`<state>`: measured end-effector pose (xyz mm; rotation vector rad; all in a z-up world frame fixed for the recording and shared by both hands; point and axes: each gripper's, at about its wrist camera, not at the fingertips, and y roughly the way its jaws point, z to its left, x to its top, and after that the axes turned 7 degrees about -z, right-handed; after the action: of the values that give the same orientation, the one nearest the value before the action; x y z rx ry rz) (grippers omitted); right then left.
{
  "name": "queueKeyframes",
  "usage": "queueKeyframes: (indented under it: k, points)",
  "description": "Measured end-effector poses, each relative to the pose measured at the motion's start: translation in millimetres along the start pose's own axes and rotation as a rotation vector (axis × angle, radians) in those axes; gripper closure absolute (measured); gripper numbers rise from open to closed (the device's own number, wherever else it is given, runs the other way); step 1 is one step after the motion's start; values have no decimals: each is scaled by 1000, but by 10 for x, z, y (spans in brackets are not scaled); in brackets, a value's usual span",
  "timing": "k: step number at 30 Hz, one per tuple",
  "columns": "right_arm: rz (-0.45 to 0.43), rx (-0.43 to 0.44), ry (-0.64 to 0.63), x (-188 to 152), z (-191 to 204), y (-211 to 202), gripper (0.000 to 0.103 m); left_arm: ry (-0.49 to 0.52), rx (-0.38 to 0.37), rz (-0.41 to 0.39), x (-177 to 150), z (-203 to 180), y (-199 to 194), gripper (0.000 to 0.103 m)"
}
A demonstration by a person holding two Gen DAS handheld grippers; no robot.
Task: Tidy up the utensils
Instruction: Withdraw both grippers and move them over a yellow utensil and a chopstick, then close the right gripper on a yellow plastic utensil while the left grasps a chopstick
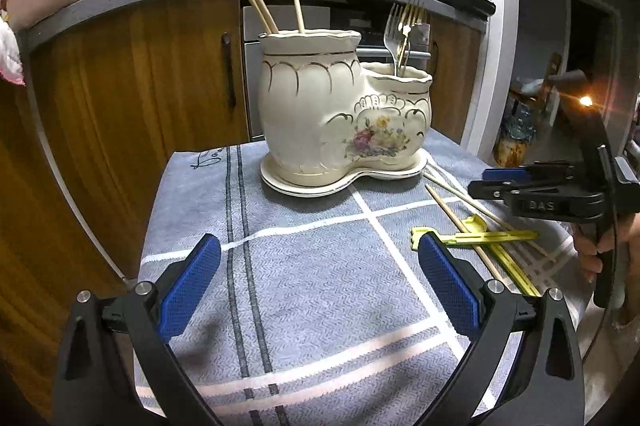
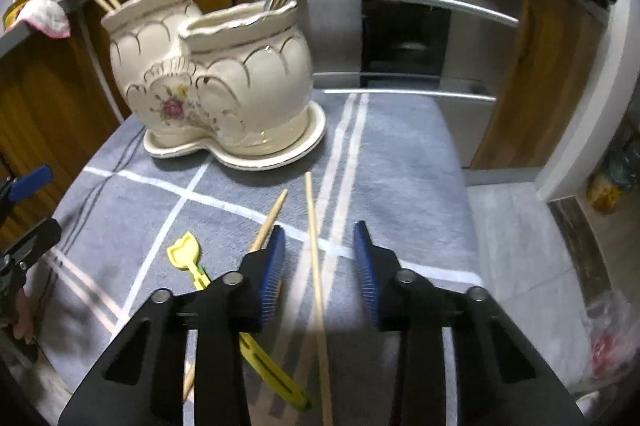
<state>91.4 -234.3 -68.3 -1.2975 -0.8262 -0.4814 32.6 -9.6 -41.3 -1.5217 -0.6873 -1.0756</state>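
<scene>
Two chopsticks lie loose at lower centre; the right gripper straddles one, jaws apart, holding nothing. Closing off-centre could roll it. Left gripper gapes empty.

Table under grey checked cloth, cream ceramic holder on its tray, loose chopsticks, yellow plastic utensil.

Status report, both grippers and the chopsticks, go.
Left gripper open, empty. Right gripper open, straddling a loose chopstick. Ceramic holder ahead, path unobstructed.
</scene>
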Motion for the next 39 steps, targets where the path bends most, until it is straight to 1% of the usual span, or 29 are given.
queueKeyframes:
  k: [3,7,10,12,14,17,21,22,24,25,27,29,32,35,37,38,39]
  points:
    - [5,5,-7,1,31,19,73,-2,-9,11,-7,13,22,6]
    - [-7,63,-21,-23,84,-103,74,-6,-14,23,-13,34,47,6]
    - [15,126,-104,-96,266,-154,74,-14,-16,21,-6,57,45,6]
    - [23,147,-145,-120,378,-157,74,-29,-22,21,5,68,47,6]
    - [28,158,-180,-122,473,-147,74,-37,-31,22,9,61,47,6]
    - [41,151,-234,-138,573,-109,76,-24,-30,25,-2,26,46,6]
    - [64,175,-280,-164,677,-51,77,-16,-23,34,-18,10,61,6]
    - [73,166,-294,-177,700,-25,77,-20,-23,38,-18,14,63,6]
    - [68,152,-299,-184,669,-8,89,-44,-39,49,-8,20,68,6]
    - [64,156,-292,-174,639,-7,92,-58,-53,53,6,10,64,6]
    - [22,171,-259,-143,545,-108,92,-61,-55,63,30,-39,70,6]
    - [-17,165,-214,-109,418,-198,92,-49,-50,75,51,-134,86,6]
    - [-80,130,-125,-53,171,-316,92,-32,-37,115,89,-324,164,6]
    - [-127,93,-17,-28,-107,-402,92,-51,-42,152,131,-515,276,6]
    - [-150,71,51,-28,-283,-452,92,-60,-53,177,154,-647,387,13]
    - [-162,62,95,-32,-401,-482,92,-56,-56,191,158,-703,443,23]
    - [-169,58,122,-29,-489,-478,92,-54,-57,212,165,-776,518,30]
